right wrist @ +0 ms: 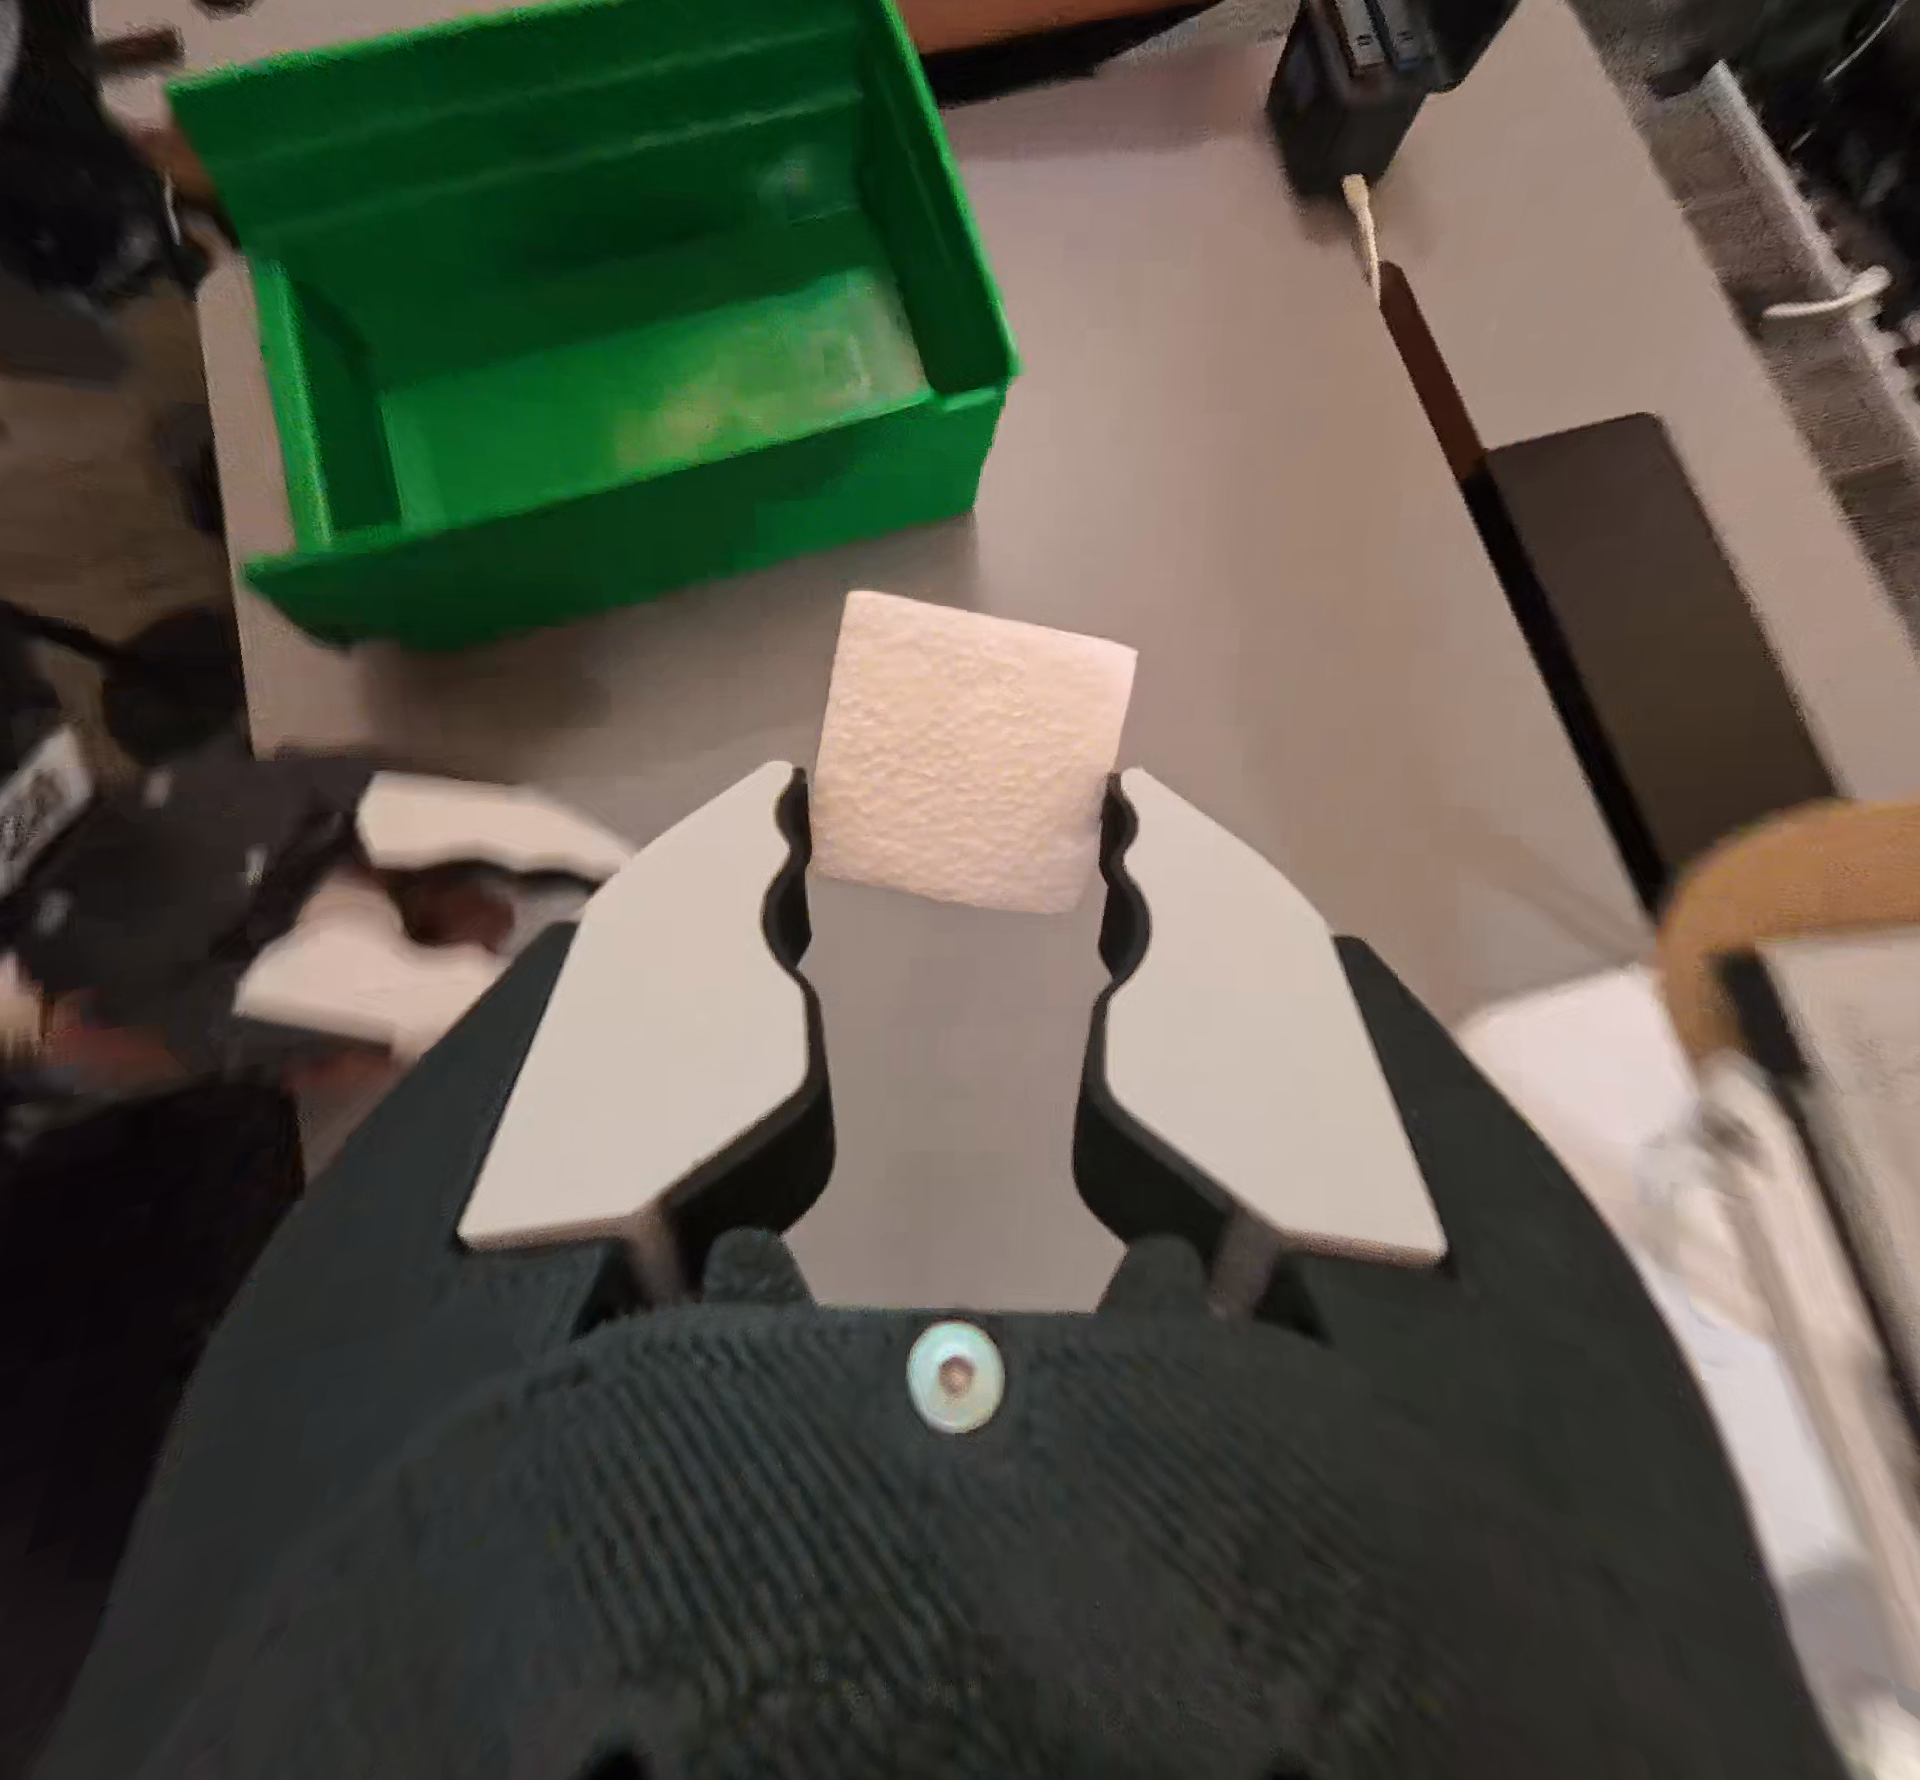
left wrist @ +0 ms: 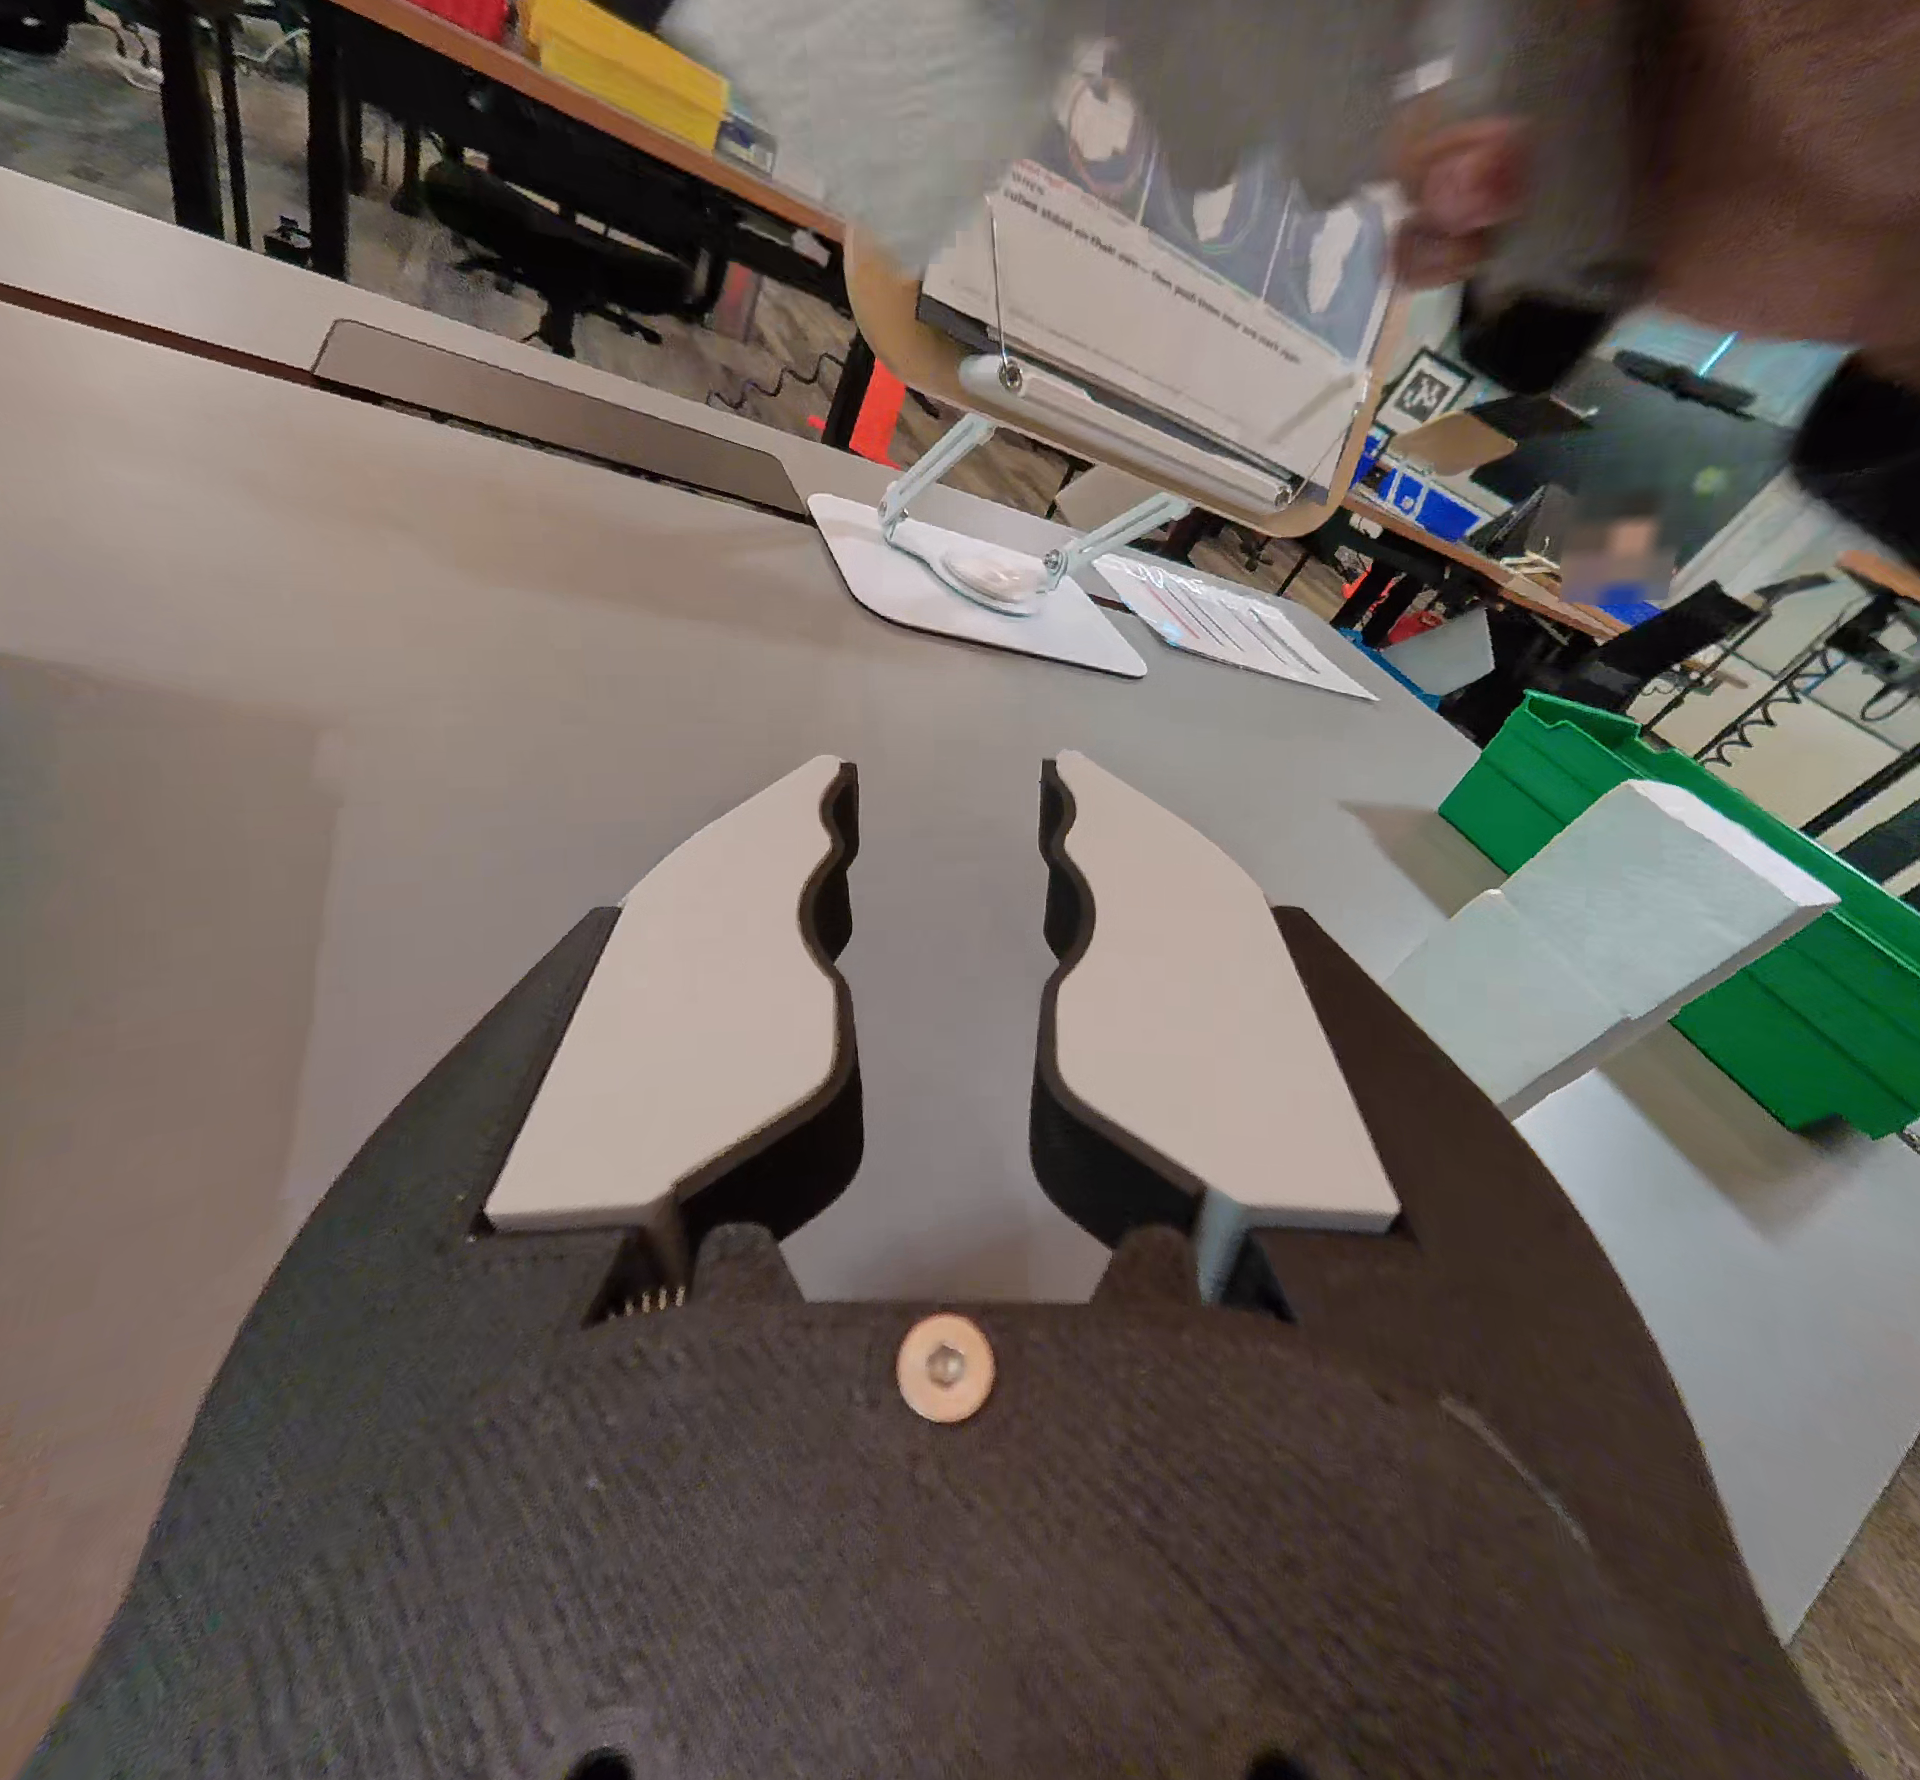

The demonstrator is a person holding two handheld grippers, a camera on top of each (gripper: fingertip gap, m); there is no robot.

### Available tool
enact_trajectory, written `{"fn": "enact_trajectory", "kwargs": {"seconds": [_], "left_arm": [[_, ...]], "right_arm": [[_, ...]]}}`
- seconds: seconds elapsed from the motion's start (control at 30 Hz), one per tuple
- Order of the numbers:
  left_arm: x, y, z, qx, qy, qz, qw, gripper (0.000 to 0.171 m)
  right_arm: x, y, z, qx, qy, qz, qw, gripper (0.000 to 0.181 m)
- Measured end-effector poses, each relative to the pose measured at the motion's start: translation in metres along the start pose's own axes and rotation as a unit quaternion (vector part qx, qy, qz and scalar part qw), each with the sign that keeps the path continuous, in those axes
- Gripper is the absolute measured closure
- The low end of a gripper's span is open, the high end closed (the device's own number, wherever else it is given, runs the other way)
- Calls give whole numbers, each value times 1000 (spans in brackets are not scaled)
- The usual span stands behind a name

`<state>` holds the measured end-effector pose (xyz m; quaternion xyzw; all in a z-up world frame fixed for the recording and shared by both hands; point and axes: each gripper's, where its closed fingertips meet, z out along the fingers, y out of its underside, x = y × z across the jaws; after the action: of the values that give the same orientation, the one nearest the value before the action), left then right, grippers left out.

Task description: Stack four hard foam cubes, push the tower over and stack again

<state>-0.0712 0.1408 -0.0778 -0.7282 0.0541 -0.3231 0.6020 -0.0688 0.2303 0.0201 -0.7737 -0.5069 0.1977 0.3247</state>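
A white foam block (right wrist: 961, 774) with a pebbled face sat pinched at its two sides between the tips of the right tongs (right wrist: 956, 795), lifted above the grey tabletop (right wrist: 1195, 442). It looked light, soft and easily dented, best held across its flat sides. Just beyond it stood an open green bin (right wrist: 582, 296). The left tongs (left wrist: 948, 774) were spread with nothing between them, low over the tabletop, near two more white blocks (left wrist: 1590, 941) beside the bin. A tilted book stand (left wrist: 1122, 411) stood farther off.
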Motion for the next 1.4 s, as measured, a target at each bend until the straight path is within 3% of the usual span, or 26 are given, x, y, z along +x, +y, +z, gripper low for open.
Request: {"fn": "enact_trajectory", "kwargs": {"seconds": [0.13,0.23,0.33,0.47,0.57,0.87,1.4], "left_arm": [[9,15,6,-25,18,-15,999,138],[18,29,11,-44,28,-19,998,138],[24,40,14,-59,31,-16,998,140],[22,49,15,-71,30,-28,997,140],[18,47,12,-69,29,-38,996,140],[15,46,11,-72,30,-42,996,140],[18,48,12,-77,38,-44,995,139]], "right_arm": [[17,54,-101,-60,90,-123,987,127],[-30,100,-155,-50,-32,-232,971,127],[-43,137,-184,-59,-62,-222,971,127],[-59,185,-188,-118,-102,-214,964,127],[-63,202,-183,-146,-104,-232,956,127],[-65,208,-167,-190,-141,-227,945,127],[-61,204,-161,-186,-146,-225,945,127]]}}
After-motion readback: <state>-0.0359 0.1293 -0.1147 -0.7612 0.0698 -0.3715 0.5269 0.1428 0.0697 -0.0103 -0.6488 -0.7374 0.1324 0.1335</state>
